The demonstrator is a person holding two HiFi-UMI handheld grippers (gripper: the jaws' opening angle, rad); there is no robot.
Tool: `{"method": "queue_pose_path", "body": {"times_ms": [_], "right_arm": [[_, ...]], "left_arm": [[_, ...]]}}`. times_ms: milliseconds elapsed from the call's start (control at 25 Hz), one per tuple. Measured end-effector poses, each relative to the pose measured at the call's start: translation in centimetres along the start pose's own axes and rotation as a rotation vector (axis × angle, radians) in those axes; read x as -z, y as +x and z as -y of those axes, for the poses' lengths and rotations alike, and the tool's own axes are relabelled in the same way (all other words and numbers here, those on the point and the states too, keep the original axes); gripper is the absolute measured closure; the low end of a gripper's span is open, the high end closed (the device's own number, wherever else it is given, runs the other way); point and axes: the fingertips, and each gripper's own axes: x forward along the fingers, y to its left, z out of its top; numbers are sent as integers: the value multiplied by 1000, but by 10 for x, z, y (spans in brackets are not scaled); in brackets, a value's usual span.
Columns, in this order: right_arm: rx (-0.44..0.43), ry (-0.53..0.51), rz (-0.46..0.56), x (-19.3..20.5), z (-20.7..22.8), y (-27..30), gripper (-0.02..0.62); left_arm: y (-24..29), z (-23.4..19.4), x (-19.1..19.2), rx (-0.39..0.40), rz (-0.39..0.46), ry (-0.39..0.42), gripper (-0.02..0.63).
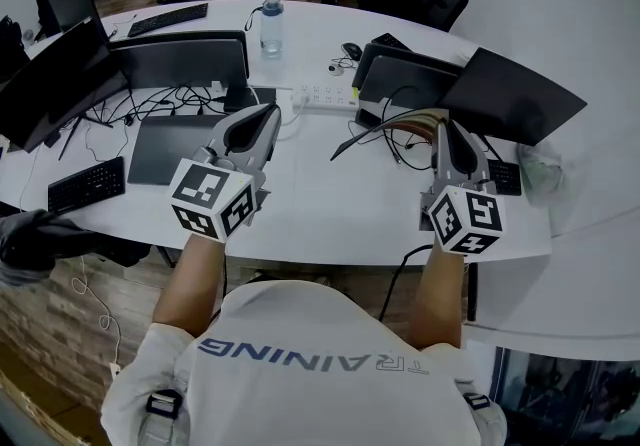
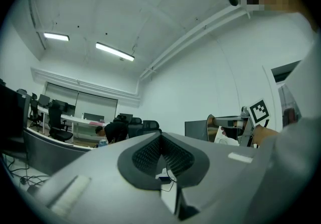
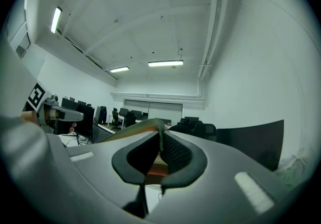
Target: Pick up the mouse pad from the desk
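The mouse pad (image 1: pixel 385 127) is a thin, limp sheet with a dark underside and a colourful top. It hangs bent above the white desk (image 1: pixel 330 204), sagging toward the left. My right gripper (image 1: pixel 443 124) is shut on its right edge. In the right gripper view the pad (image 3: pixel 130 128) runs off to the left from between the pinched fingertips of the right gripper (image 3: pixel 160 130). My left gripper (image 1: pixel 272 112) hovers over the desk well left of the pad. Its jaws meet at the tips with nothing between them (image 2: pixel 160 135). The left gripper view also shows the pad (image 2: pixel 216 131) held up at the right.
A white power strip (image 1: pixel 325 97) and tangled cables lie just beyond the grippers. Dark monitors (image 1: pixel 180 59) stand at the left, and a black keyboard (image 1: pixel 87 184) lies there too. A water bottle (image 1: pixel 271 26) stands at the back. A mouse (image 1: pixel 351 50) and a dark screen (image 1: pixel 510 94) are on the right.
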Motion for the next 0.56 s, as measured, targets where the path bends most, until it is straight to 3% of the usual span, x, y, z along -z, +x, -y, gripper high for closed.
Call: {"method": "queue_pose_path", "body": {"times_ms": [560], "right_arm": [[-12,-15,-12,0,-10,3,552]], "left_arm": [[0,-3,7,26,-10,-22,606]]}}
